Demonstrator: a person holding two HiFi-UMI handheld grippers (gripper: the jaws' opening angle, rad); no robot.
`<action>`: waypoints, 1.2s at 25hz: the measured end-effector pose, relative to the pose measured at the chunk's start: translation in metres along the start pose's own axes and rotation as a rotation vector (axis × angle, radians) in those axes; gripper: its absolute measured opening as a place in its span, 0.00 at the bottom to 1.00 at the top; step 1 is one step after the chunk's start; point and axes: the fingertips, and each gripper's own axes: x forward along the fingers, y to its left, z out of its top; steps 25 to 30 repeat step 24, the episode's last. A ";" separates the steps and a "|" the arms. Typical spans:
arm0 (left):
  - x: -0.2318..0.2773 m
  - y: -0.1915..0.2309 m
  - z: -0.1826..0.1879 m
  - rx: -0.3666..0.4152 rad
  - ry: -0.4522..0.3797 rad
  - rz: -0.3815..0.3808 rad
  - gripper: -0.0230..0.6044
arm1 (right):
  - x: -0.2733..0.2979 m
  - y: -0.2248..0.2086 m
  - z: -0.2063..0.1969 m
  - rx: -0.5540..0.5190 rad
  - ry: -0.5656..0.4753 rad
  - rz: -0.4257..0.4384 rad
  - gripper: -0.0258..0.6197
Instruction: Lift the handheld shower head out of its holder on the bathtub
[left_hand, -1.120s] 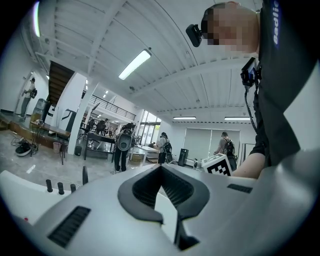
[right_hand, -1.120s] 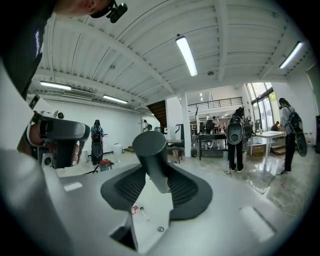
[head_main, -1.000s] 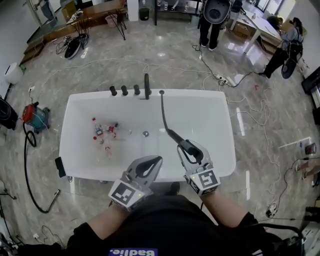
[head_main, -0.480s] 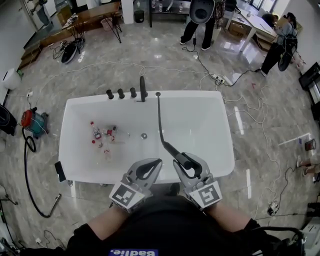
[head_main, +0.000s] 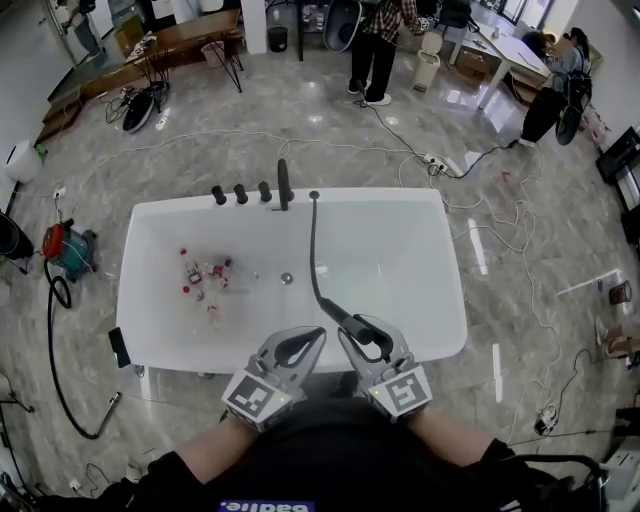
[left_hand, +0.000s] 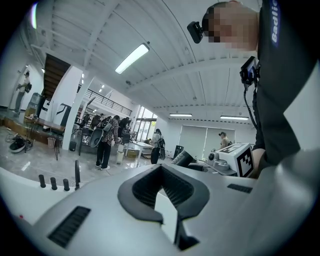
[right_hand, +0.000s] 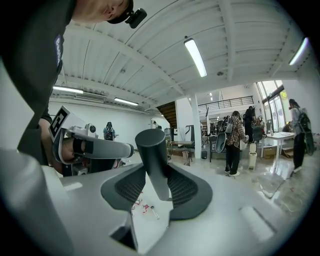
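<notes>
The dark handheld shower head (head_main: 354, 326) is out of its holder (head_main: 314, 195) on the far rim of the white bathtub (head_main: 445, 335). My right gripper (head_main: 362, 333) is shut on its handle above the near rim. The black hose (head_main: 313, 250) runs from the holder across the tub to the handle. In the right gripper view the dark handle (right_hand: 152, 160) stands upright between the ribbed pads (right_hand: 186, 189). My left gripper (head_main: 303, 341) hovers just left of it, shut and holding nothing; its tips (left_hand: 162, 200) meet.
A black spout (head_main: 283, 184) and three knobs (head_main: 240, 193) stand on the far rim. Small bottles (head_main: 200, 275) lie in the tub's left half near the drain (head_main: 287, 278). A red vacuum (head_main: 62, 245) and cables (head_main: 470, 215) lie on the floor. A person (head_main: 375, 50) stands beyond.
My right gripper has drawn the shower head nearer to me and a little left, so the hose reaches farther across the tub. The left gripper has stayed put.
</notes>
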 end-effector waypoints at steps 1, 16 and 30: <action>0.000 -0.001 0.000 0.002 0.001 -0.001 0.04 | 0.001 0.000 0.001 0.002 -0.002 0.003 0.24; 0.000 -0.007 0.003 0.008 -0.009 0.004 0.04 | 0.004 -0.005 0.008 -0.013 0.004 0.010 0.24; -0.004 -0.004 -0.001 -0.002 -0.026 0.012 0.04 | 0.006 0.001 0.004 0.010 -0.002 0.025 0.24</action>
